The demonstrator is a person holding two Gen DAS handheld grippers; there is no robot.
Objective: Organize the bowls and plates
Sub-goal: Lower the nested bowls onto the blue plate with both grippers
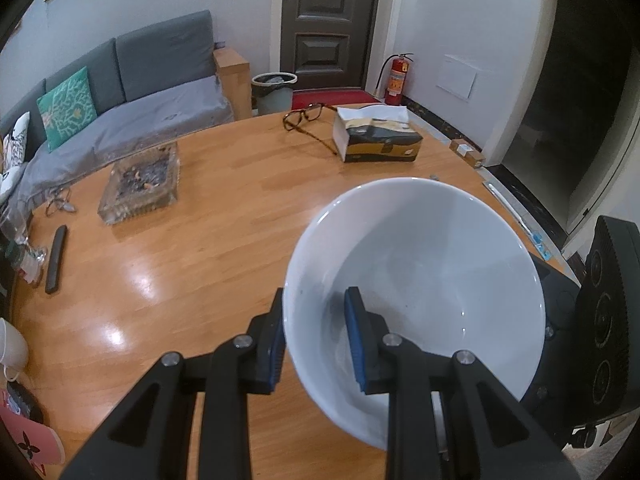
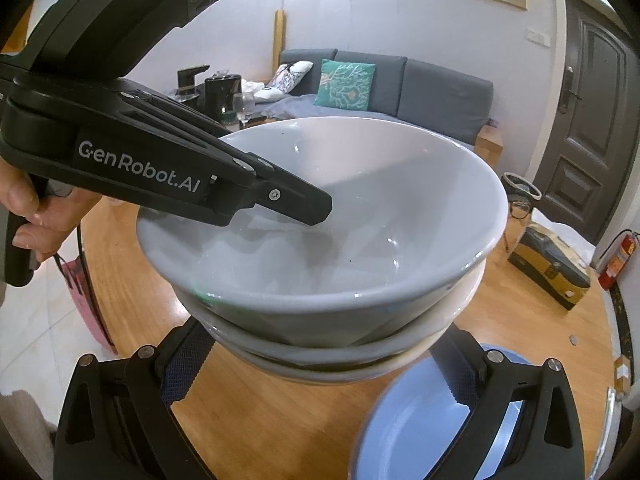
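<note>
Left tongs (image 1: pixel 316 340) pinching bowl (image 1: pixel 416 280) wall, stack underneath hidden

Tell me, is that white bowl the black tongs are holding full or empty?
Empty. The white bowl shows only bare glazed inside, apart from a few tiny dark specks, with one finger of the left gripper reaching over its rim.

A white bowl (image 2: pixel 340 216) sits nested atop stacked bowls (image 2: pixel 320 356), beside a blue plate (image 2: pixel 420 420).
</note>
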